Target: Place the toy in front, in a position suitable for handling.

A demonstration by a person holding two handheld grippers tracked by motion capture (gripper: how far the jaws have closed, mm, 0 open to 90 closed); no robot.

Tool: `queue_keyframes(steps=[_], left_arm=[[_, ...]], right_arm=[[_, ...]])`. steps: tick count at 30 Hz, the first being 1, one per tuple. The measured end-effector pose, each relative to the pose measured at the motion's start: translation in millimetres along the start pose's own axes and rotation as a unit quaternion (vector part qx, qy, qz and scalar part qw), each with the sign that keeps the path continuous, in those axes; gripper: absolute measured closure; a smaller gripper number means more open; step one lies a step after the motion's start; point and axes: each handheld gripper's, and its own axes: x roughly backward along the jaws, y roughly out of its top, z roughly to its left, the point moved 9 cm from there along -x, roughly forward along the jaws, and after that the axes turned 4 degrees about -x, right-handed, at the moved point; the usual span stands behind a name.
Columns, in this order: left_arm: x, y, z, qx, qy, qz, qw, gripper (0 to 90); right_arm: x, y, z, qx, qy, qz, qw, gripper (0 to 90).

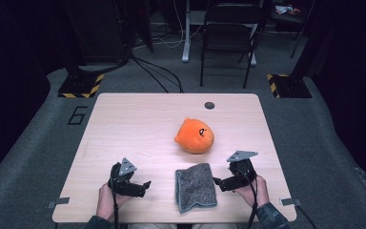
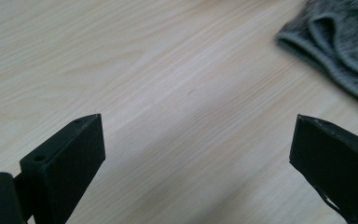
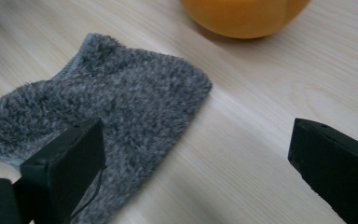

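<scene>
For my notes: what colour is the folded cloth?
Grey, a fuzzy cloth; best seen in the right gripper view.

A black chair [image 1: 228, 33] stands on grey carpet [image 1: 38, 143] in dim light.

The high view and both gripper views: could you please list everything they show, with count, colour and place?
Cloth: one, grey, fluffy, folded, near table edge between the grippers.
Plush toy: one, orange, round, mid-table beyond the cloth.
Table: one, light wood.
Dark disc: one, near the table's far edge.
Chair: one, black, on the floor behind the table.
Left gripper: one, black, open, left of the cloth, nothing between its jaws.
Right gripper: one, black, open, at the cloth's right edge.
</scene>
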Motion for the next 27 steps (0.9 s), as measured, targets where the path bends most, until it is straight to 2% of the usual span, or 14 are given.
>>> queue_keyframes(steps=[2, 3, 5, 6, 7, 8, 9, 10, 12, 13, 18, 23, 24, 27], left_arm=[[-2.2, -0.3, 2.6, 0.002, 0.000, 0.004, 1.0000, 2.9], [-7.8, 0.7, 6.8, 0.016, 0.004, 0.004, 0.9999, 2.8], [-13.9, 1.0, 7.3, 0.020, 0.002, 0.015, 0.9997, 2.8], [-16.0, 0.2, 7.0, 0.012, 0.003, 0.022, 0.9997, 2.7], [-16.0, 0.2, 7.0, 0.012, 0.003, 0.022, 0.9997, 2.7], [-20.5, -1.7, 5.6, 0.007, 0.001, 0.035, 0.9994, 2.7], [-20.5, -1.7, 5.6, 0.007, 0.001, 0.035, 0.9994, 2.4], [-24.4, -1.4, 4.8, 0.004, -0.006, 0.043, 0.9990, 2.0], [-27.2, 0.1, 5.8, 0.005, -0.001, 0.037, 0.9993, 1.7], [-30.4, 0.0, 4.5, 0.008, -0.008, 0.043, 0.9990, 1.6], [-35.0, -2.9, 4.7, 0.000, -0.011, 0.061, 0.9981, 1.4], [-38.9, -6.4, 1.1, -0.011, -0.013, 0.077, 0.9969, 0.8], [-39.3, -5.9, 1.2, -0.014, -0.012, 0.075, 0.9970, 0.8], [-39.4, -6.4, -0.3, -0.009, -0.021, 0.076, 0.9969, 0.8]], right_arm=[[-5.0, 1.2, 8.3, 0.006, 0.007, 0.002, 1.0000, 2.0], [-8.3, 1.5, 13.5, 0.008, 0.012, 0.004, 0.9999, 1.8], [-14.6, 0.9, 24.6, 0.018, 0.022, 0.015, 0.9995, 1.5], [-19.9, 1.2, 32.5, 0.027, 0.026, 0.017, 0.9992, 1.4], [-19.9, 1.2, 32.5, 0.027, 0.026, 0.017, 0.9992, 1.4], [-27.3, 2.3, 43.9, 0.045, 0.032, 0.026, 0.9981, 1.4], [-27.3, 2.3, 43.9, 0.045, 0.032, 0.026, 0.9981, 1.4], [-35.4, 4.9, 53.2, 0.055, 0.034, 0.030, 0.9975, 1.5], [-39.1, 5.5, 56.2, 0.062, 0.036, 0.035, 0.9968, 1.5], [-46.4, 7.3, 62.8, 0.065, 0.038, 0.038, 0.9964, 1.5], [-61.2, 3.5, 70.4, 0.081, 0.037, 0.059, 0.9943, 4.2], [-70.6, -5.0, 66.1, 0.090, 0.026, 0.081, 0.9924, 12.2], [-72.9, -9.9, 63.5, 0.090, 0.025, 0.094, 0.9912, 16.2], [-74.9, -11.6, 61.3, 0.089, 0.022, 0.097, 0.9911, 18.6]])
